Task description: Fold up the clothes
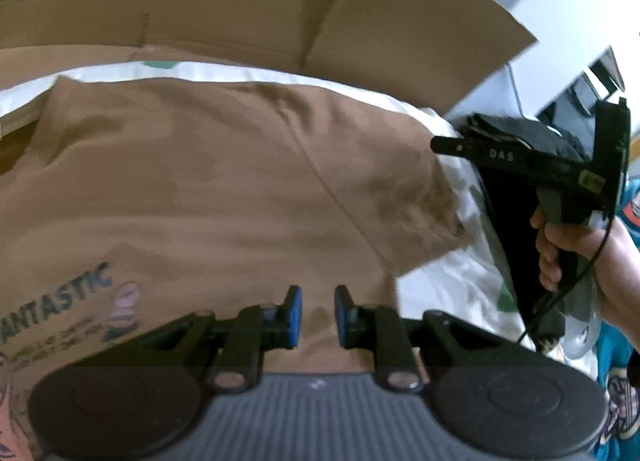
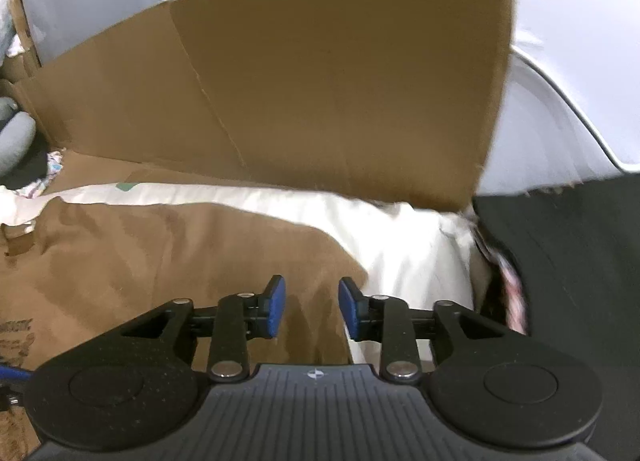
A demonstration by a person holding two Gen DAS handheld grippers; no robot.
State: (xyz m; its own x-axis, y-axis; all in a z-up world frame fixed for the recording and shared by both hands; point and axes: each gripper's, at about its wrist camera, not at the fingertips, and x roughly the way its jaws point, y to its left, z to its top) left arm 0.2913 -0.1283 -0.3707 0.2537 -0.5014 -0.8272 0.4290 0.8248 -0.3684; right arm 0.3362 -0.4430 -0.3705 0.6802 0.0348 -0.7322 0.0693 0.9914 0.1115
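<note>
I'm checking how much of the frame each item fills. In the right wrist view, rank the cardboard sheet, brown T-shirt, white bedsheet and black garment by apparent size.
1. cardboard sheet
2. brown T-shirt
3 and 4. black garment and white bedsheet look about alike, so they are unranked; the gripper hides part of each.

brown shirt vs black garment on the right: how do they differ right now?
The brown shirt is tan with printed lettering and lies spread flat across the white sheet. The black garment shows no print and sits off to the sheet's right edge, heaped. Neither is gripped: the left gripper and right gripper are both open.
</note>
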